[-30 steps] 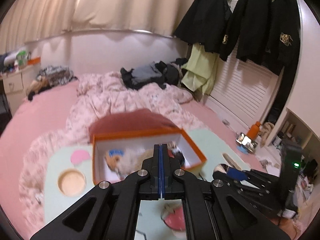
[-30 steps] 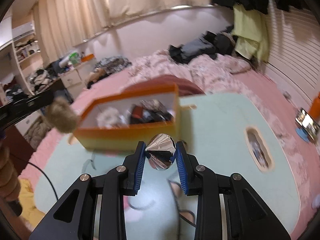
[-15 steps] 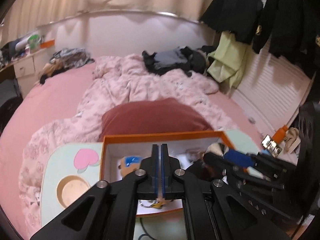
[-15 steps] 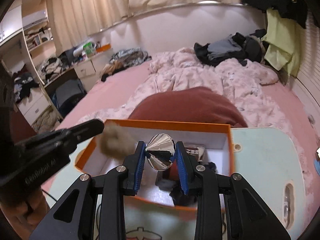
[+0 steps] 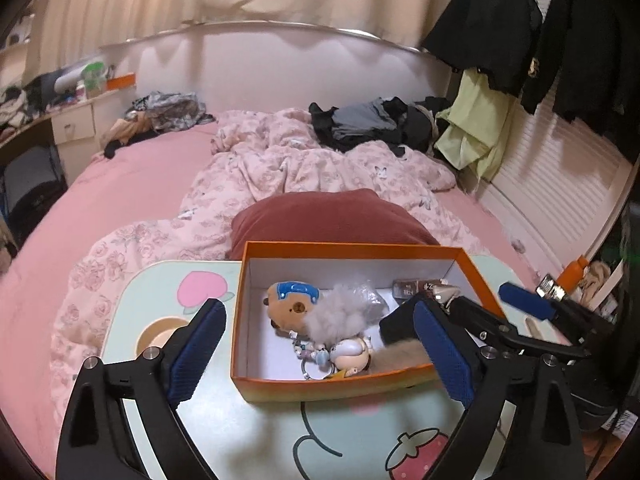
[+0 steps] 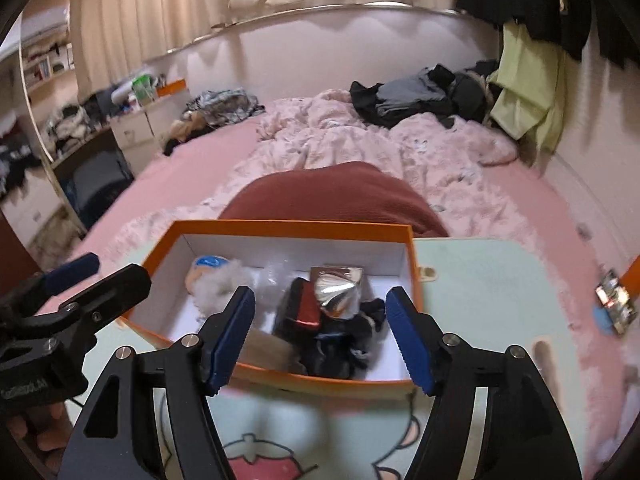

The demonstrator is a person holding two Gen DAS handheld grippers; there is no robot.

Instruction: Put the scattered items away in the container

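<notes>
Left wrist view: the left gripper [image 5: 320, 344] hovers over the orange box [image 5: 472, 268] with its blue pads spread wide and nothing between them. The box sits on a mint lap table [image 5: 160, 284] printed with a peach and a strawberry. Inside lie a capybara plush [image 5: 290, 306], a grey pompom [image 5: 340, 316] touching it, a keychain cluster [image 5: 332, 354] against the near wall, and small dark packets [image 5: 412, 288] in the far right corner. A blurred tan fluffy piece [image 5: 400, 358] shows at the near right wall, just by the right-hand pad. The right gripper [image 5: 480, 308] reaches in from the right, released as well. Behind the box is a red pillow [image 5: 332, 216] on a pink floral quilt [image 5: 304, 164].

Right wrist view: the right gripper [image 6: 320, 328] is over the box [image 6: 412, 264], fingers parted and empty. Between them, down in the box, a silver cone [image 6: 338, 294] rests on a heap of dark items [image 6: 340, 340], beside a red-edged black piece [image 6: 306, 308]. The plush [image 6: 204, 270] and pompom [image 6: 224, 284] lie at the left end. The left gripper [image 6: 86, 276] enters from the left, also apart. A phone [image 6: 614, 302] lies on the pink bed [image 6: 560, 208] at right.
</notes>
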